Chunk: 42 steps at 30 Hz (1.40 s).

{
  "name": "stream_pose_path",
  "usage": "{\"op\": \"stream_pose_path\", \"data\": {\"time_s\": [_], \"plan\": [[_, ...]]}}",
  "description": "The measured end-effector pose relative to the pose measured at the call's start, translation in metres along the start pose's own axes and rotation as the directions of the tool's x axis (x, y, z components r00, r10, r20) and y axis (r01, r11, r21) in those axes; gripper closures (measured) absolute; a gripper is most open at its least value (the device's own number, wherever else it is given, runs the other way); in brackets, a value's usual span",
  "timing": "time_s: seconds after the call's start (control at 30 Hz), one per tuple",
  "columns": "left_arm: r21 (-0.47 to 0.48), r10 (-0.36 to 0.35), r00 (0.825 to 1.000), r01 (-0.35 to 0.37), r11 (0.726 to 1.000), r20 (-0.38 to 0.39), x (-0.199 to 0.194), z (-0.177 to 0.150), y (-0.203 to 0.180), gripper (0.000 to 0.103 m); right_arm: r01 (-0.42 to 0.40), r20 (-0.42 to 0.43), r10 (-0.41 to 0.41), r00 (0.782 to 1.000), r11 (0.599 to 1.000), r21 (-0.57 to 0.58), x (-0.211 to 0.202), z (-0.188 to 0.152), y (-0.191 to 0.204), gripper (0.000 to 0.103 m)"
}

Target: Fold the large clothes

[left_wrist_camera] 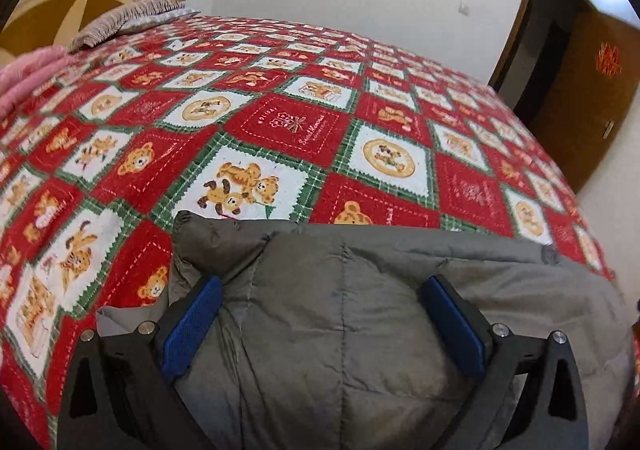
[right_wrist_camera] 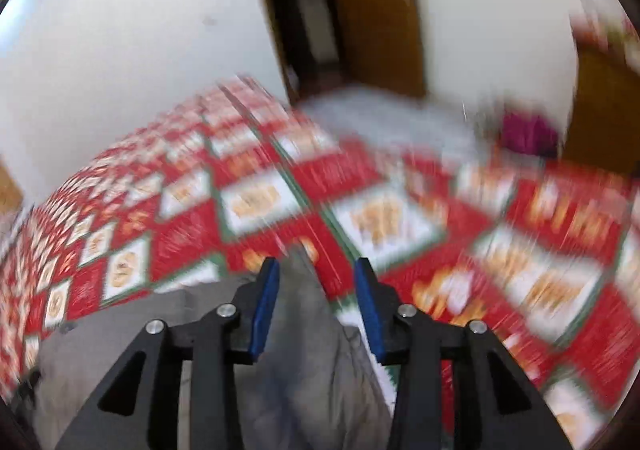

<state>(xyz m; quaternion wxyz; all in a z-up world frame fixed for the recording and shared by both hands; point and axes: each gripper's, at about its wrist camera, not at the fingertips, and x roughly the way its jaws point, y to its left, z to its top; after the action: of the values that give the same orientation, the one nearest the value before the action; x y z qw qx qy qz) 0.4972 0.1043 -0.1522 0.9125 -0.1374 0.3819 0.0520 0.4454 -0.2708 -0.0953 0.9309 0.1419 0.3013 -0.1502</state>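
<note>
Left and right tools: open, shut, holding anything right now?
Left tool: open wide over the grey padded jacket, gripping nothing.
Right tool: open, a fold of the jacket between its blue pads, not clamped; the view is blurred.

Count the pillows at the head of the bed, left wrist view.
1: a striped grey-brown pillow at the bed's far left corner, by the headboard. A pink blanket lies beside it; more pillows may sit outside the frame.

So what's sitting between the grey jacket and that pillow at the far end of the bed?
Only bare teddy-bear bedspread: the left wrist view shows nothing lying on it between the grey jacket and the pillow.
</note>
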Motion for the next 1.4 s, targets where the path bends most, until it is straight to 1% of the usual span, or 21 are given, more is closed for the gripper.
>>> {"op": "stream_pose_path", "data": {"time_s": [0.03,0.07,0.13,0.17,0.27,0.3,0.4,0.43,0.5,0.6,0.67,0.7,0.77,0.93,1.03,1.07,1.1,1.2,1.27,1.33,1.4], "plan": [[-0.004,-0.002,1.0,0.002,1.0,0.0,0.0,0.0,0.0,0.002,-0.028,0.002,0.029,1.0,0.998,-0.055,-0.011,0.003,0.013,0.059],[0.002,0.007,1.0,-0.007,1.0,-0.001,0.001,0.001,-0.001,0.002,-0.093,-0.025,0.091,0.996,0.991,-0.098,-0.024,0.002,0.028,0.059],[0.024,0.034,0.999,-0.034,0.999,-0.008,0.002,0.001,-0.007,0.002,-0.222,-0.092,0.211,0.973,0.967,-0.122,-0.04,-0.008,0.054,0.059],[0.03,0.04,0.999,-0.04,0.999,-0.014,0.002,0.002,-0.008,0.002,-0.263,-0.118,0.249,0.961,0.956,-0.127,-0.045,-0.015,0.066,0.059],[0.071,0.04,0.996,-0.034,0.997,-0.083,-0.007,0.007,-0.012,0.002,-0.353,-0.19,0.32,0.928,0.918,-0.182,-0.055,-0.046,0.108,0.059],[0.08,0.033,0.996,-0.026,0.996,-0.088,-0.014,0.007,-0.012,0.002,-0.369,-0.205,0.326,0.923,0.902,-0.225,-0.055,-0.06,0.123,0.06],[0.103,-0.006,0.998,0.011,0.995,-0.057,-0.052,-0.005,-0.018,0.002,-0.362,-0.225,0.305,0.925,0.887,-0.285,-0.043,-0.088,0.147,0.06],[0.111,-0.022,0.998,0.028,0.993,-0.053,-0.062,-0.011,-0.022,0.002,-0.345,-0.219,0.288,0.932,0.89,-0.299,-0.039,-0.096,0.152,0.06],[0.125,-0.062,0.996,0.07,0.99,-0.062,-0.073,-0.025,-0.031,0.002,-0.317,-0.196,0.264,0.944,0.891,-0.325,-0.033,-0.101,0.156,0.06],[0.151,-0.108,0.992,0.117,0.982,-0.064,-0.078,-0.043,-0.047,0.002,-0.31,-0.188,0.259,0.947,0.892,-0.33,-0.026,-0.106,0.156,0.06],[0.187,-0.079,0.996,0.086,0.979,-0.048,-0.07,-0.054,-0.055,0.002,-0.314,-0.187,0.263,0.946,0.887,-0.338,-0.025,-0.109,0.155,0.06],[0.208,-0.056,0.998,0.06,0.976,-0.026,-0.065,-0.059,-0.057,0.002,-0.325,-0.189,0.275,0.943,0.886,-0.331,-0.023,-0.109,0.153,0.06],[0.235,-0.052,0.998,0.044,0.971,0.03,-0.059,-0.065,-0.056,0.002,-0.354,-0.2,0.305,0.931,0.887,-0.295,-0.017,-0.105,0.15,0.06],[0.242,-0.019,1.0,0.021,0.97,-0.009,-0.049,-0.062,-0.057,0.001,-0.339,-0.215,0.282,0.935,0.89,-0.306,-0.016,-0.104,0.154,0.06],[0.278,-0.002,0.999,0.013,0.96,-0.041,-0.059,-0.061,-0.058,0.001,-0.338,-0.242,0.27,0.932,0.888,-0.311,-0.026,-0.1,0.154,0.062],[0.291,-0.013,0.999,0.024,0.956,-0.04,-0.07,-0.061,-0.055,0.001,-0.349,-0.226,0.29,0.93,0.891,-0.29,-0.036,-0.098,0.15,0.065],[0.292,-0.028,0.999,0.036,0.956,-0.031,-0.081,-0.062,-0.05,0.001,-0.39,-0.199,0.347,0.916,0.887,-0.249,-0.053,-0.096,0.142,0.065],[0.246,-0.064,0.998,0.059,0.968,0.013,-0.118,-0.062,-0.025,0.001,-0.432,-0.169,0.401,0.901,0.87,-0.239,-0.083,-0.101,0.135,0.066],[0.155,-0.11,0.993,0.101,0.983,0.053,-0.142,-0.059,0.003,0.001,-0.441,-0.164,0.411,0.897,0.856,-0.268,-0.095,-0.114,0.139,0.065],[0.067,-0.132,0.989,0.127,0.99,0.073,-0.15,-0.053,0.031,0.001,-0.428,-0.184,0.388,0.903,0.853,-0.3,-0.091,-0.13,0.147,0.065],[0.026,-0.118,0.991,0.117,0.993,0.067,-0.144,-0.046,0.049,0.002,-0.402,-0.184,0.359,0.915,0.855,-0.329,-0.084,-0.143,0.15,0.065]]}}
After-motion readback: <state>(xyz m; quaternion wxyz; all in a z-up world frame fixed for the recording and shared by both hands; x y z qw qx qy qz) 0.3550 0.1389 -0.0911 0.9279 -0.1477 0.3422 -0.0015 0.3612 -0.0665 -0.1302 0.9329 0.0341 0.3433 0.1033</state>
